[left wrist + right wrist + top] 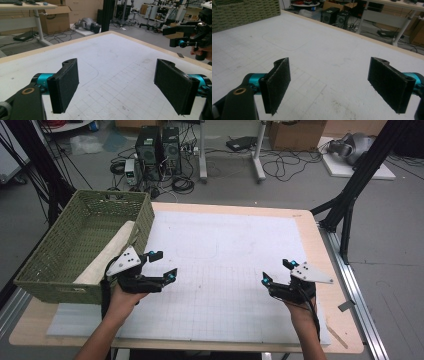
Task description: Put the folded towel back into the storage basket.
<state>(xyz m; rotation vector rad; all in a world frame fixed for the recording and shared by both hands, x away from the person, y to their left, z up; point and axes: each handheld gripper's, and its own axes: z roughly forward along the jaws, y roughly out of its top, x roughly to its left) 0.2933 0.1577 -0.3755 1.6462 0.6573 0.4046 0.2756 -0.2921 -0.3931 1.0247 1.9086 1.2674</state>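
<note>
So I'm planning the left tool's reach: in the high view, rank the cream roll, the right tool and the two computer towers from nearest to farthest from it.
From the left tool:
1. Cream roll, just to its left, lying in the green basket.
2. Right tool, across the white mat to its right.
3. Computer towers, on the floor beyond the table's far edge.

Green wicker basket (55, 285) w/ cream roll (107, 255) inside, table's left edge.
</note>
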